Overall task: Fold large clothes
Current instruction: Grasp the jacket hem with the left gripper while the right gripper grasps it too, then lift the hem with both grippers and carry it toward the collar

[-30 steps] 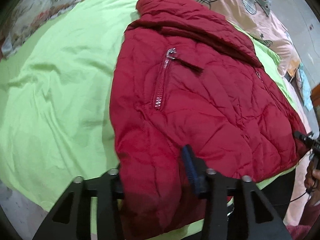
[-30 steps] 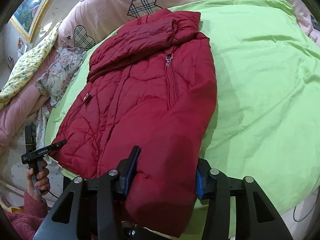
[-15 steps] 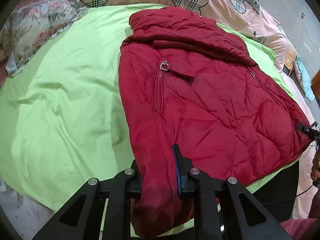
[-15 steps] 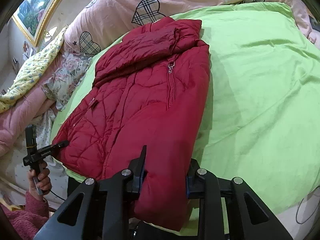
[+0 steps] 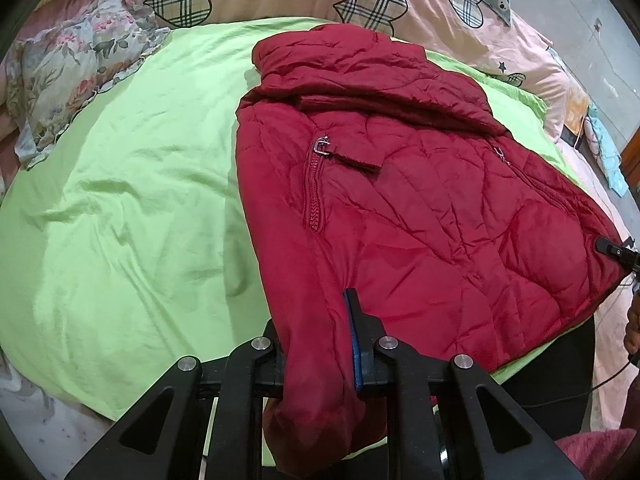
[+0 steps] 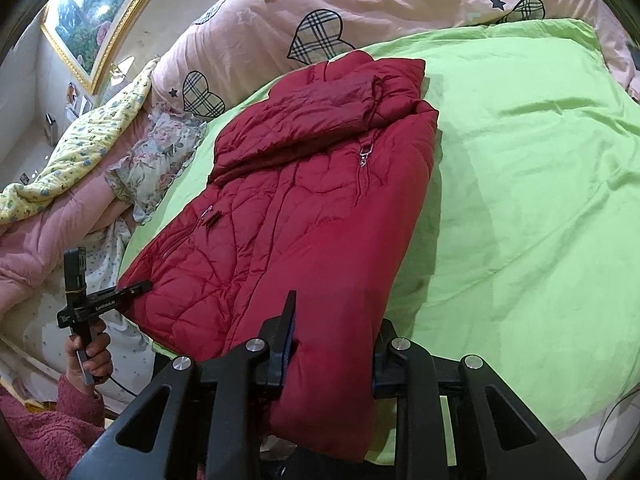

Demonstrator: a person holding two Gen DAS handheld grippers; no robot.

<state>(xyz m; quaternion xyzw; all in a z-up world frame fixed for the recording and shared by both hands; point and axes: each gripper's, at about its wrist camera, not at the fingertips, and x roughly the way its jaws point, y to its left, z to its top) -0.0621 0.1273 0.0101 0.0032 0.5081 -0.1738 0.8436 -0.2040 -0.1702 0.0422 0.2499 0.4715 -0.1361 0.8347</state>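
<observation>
A dark red quilted puffer jacket [image 5: 400, 200] lies on a lime-green sheet [image 5: 120, 200], sleeves folded in, collar at the far end. It also shows in the right wrist view [image 6: 312, 208]. My left gripper [image 5: 316, 344] is shut on one bottom hem corner of the jacket. My right gripper [image 6: 332, 344] is shut on the other bottom hem corner. Each gripper shows in the other's view: the right one [image 5: 616, 250] at the jacket's right edge, the left one [image 6: 136, 288] at its left edge.
A pink duvet with plaid hearts [image 6: 320, 20] is bunched at the head of the bed. A floral pillow [image 5: 72, 64] lies at the far left. A framed painting [image 6: 92, 12] hangs on the wall. The green sheet [image 6: 520, 200] stretches right of the jacket.
Both grippers have closed on the jacket's hem, from wide open one second ago. The hem has bunched between the fingers and the cameras have risen a little.
</observation>
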